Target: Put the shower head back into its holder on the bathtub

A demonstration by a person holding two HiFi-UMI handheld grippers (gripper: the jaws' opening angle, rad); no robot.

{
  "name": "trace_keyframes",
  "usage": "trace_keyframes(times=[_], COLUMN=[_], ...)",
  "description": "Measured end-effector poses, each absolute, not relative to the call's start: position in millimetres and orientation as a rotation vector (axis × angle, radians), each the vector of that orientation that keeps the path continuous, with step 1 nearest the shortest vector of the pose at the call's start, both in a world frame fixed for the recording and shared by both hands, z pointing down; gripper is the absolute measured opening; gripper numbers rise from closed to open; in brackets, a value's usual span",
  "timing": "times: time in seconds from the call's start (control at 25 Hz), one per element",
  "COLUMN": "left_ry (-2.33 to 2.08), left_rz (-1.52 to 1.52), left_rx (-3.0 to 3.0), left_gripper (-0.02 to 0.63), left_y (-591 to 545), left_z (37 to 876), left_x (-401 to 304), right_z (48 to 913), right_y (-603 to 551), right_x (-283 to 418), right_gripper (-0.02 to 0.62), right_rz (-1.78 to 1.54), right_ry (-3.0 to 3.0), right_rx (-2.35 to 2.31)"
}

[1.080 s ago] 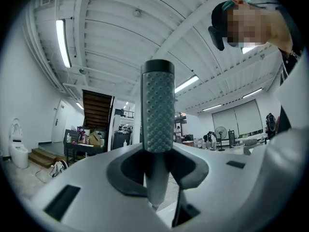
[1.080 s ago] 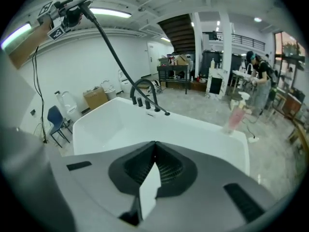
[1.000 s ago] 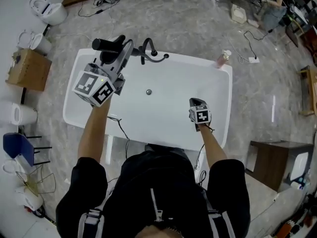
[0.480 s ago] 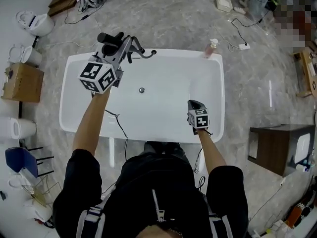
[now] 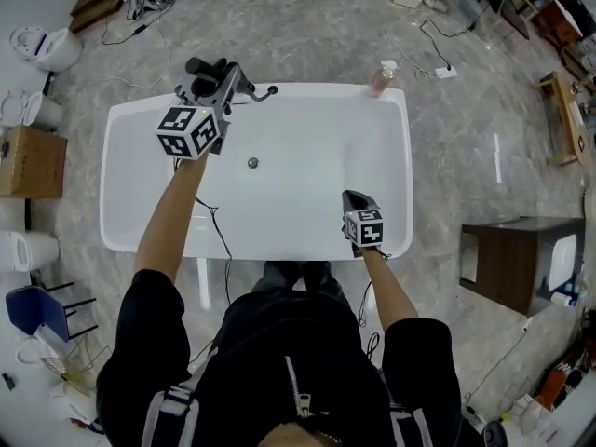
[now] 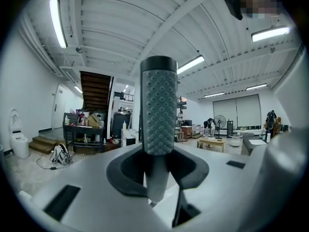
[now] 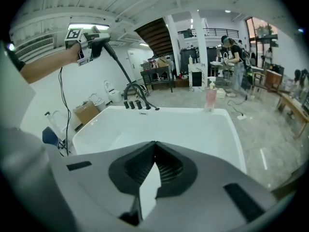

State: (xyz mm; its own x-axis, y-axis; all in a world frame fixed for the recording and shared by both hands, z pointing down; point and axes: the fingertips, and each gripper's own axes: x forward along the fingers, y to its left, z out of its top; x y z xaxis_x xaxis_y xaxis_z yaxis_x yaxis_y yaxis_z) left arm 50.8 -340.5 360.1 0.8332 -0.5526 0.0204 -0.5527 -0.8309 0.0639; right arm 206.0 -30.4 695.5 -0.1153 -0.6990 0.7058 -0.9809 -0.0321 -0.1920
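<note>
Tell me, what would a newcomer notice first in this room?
A big white bathtub fills the middle of the head view. Over its far rim, the left gripper has its jaws clamped on a grey, dimpled shower head, close to the black faucet. The right gripper hangs shut and empty over the tub's near side.

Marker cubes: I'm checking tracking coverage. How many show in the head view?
2. One rides the left gripper by the bathtub's far rim near the faucet; the other rides the right gripper at the near rim. None appears hidden.
</note>
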Motion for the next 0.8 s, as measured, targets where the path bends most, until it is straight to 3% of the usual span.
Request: trace_keyframes(times=[0.8], left_ry=[-0.889], left_rz=[0.190], left_rx=[2.866], left_gripper=[0.126], left_y=[-412.5], left_z=[487.7], left_x=[91.6], right_z=[702.6], right_y=[-9.5], right_x=[182.9], right_gripper=[0.008], right_rz=[1.030], right_ry=[-1.786], right_rx=[1.836])
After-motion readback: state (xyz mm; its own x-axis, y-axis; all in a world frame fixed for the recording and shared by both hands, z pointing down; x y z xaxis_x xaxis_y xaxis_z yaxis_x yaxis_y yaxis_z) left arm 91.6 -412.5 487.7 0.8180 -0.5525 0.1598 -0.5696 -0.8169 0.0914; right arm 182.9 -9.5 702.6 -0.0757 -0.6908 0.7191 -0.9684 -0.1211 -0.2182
